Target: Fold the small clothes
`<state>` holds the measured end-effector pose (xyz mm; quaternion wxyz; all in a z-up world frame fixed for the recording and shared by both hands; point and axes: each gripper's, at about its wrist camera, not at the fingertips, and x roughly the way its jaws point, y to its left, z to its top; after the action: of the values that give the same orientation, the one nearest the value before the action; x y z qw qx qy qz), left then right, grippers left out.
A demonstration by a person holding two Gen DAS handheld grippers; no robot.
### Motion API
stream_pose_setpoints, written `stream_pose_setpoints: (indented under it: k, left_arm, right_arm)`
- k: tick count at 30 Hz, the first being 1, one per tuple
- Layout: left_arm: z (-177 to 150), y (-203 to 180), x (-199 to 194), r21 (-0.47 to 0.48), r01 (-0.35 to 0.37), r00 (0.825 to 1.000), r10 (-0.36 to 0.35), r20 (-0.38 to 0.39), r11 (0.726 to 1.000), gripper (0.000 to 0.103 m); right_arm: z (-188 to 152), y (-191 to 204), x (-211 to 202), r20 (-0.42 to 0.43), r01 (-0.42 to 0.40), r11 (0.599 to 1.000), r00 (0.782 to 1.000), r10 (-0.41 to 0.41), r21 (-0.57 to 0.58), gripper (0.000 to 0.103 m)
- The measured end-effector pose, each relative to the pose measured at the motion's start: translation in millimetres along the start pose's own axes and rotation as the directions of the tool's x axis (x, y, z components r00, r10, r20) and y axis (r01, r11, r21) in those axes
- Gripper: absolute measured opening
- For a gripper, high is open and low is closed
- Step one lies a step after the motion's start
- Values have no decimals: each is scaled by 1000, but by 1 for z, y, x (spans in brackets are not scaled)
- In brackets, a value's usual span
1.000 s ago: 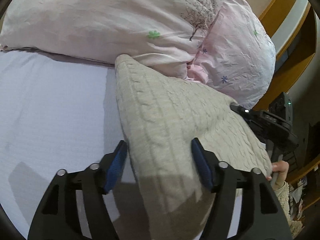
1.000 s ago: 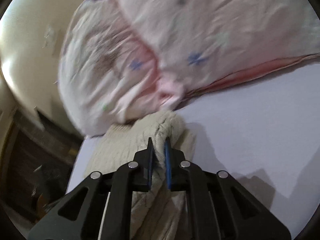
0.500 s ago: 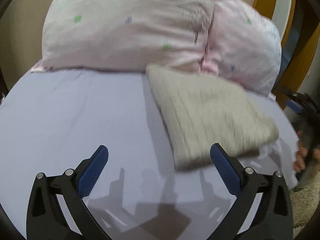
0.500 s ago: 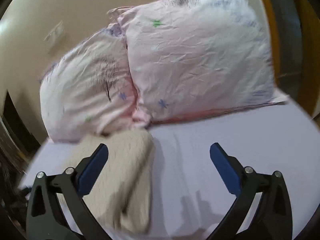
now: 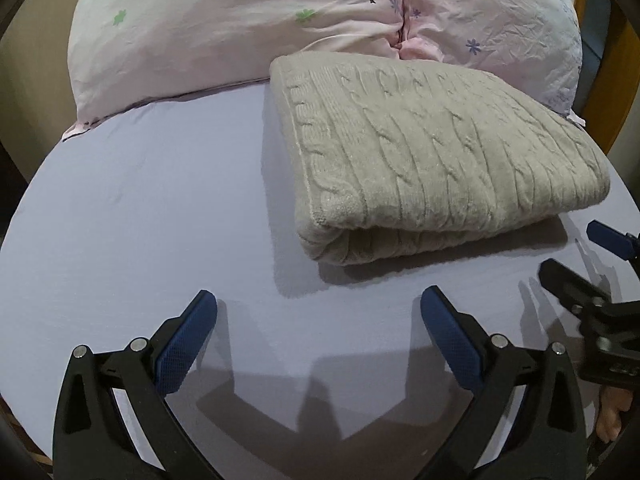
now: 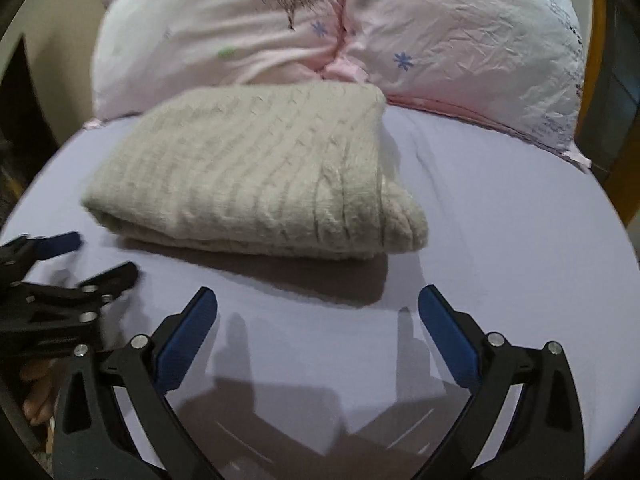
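Knit garment point(image 5: 436, 152) now let go, folded into a thick pad at centre right of the left wrist frame, on the bed point(image 5: 132, 208) against the pillows point(image 5: 248, 20). Left gripper point(image 5: 318, 312) and right gripper point(image 6: 318, 308) both spread wide, pulled back, empty. Looks like fold finished

Beige cable-knit sweater point(image 5: 436, 156), folded into a thick rectangular bundle, lying flat on the lavender bed sheet point(image 5: 140, 208). Far edge touches the pink pillows point(image 5: 240, 20). Folded layers visible at the near edge.
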<state>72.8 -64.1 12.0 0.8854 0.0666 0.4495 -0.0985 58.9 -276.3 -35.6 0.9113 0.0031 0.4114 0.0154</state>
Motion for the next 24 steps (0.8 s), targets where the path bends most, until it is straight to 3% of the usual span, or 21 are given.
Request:
stream_pose_setpoints:
  k: [5,24]
  left_arm:
    - [1,0,0,-5,-3,1000,3,11,1000,102]
    - [2,0,1,-2,-1,1000,1,13,1000,102]
  right_arm:
    - [-4,-1,8,-43,20,999,999,-19,27,101]
    - [-4,1,7,-44,6,1000,999,-6,6,101]
